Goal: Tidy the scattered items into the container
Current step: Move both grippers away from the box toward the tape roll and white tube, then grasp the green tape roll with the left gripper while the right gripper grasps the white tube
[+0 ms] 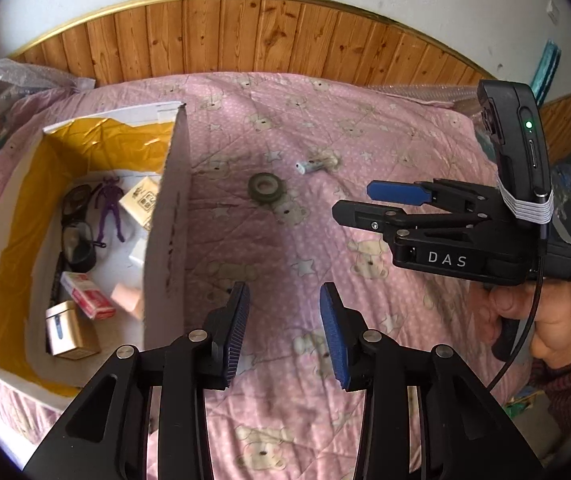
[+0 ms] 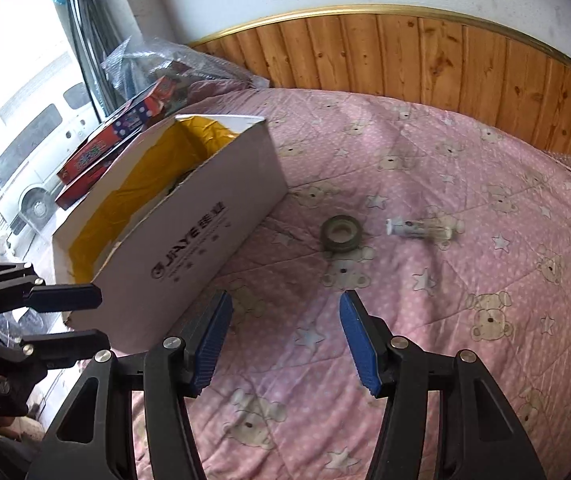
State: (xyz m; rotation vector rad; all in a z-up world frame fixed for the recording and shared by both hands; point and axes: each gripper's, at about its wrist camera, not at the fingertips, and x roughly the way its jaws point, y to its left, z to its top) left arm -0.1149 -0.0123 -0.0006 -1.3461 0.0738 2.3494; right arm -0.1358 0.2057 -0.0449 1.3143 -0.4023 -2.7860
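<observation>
Left gripper [image 1: 284,332] hangs over pink quilt [image 1: 365,400], jaws parted, nothing between pads. Right gripper [image 2: 285,344] likewise wide, empty, poised low for next pick. Tape roll [image 2: 340,233] lies flat ahead of right gripper, small tube [image 2: 419,229] just beyond, to its right. White box [image 2: 189,232] sits left of both, open top up to take items; earlier finds already inside.

Two wrist fisheyes low over the quilt [image 1: 285,240], facing the headboard [image 2: 445,60]; shared box [image 1: 165,220] and tape roll [image 2: 341,233].
</observation>
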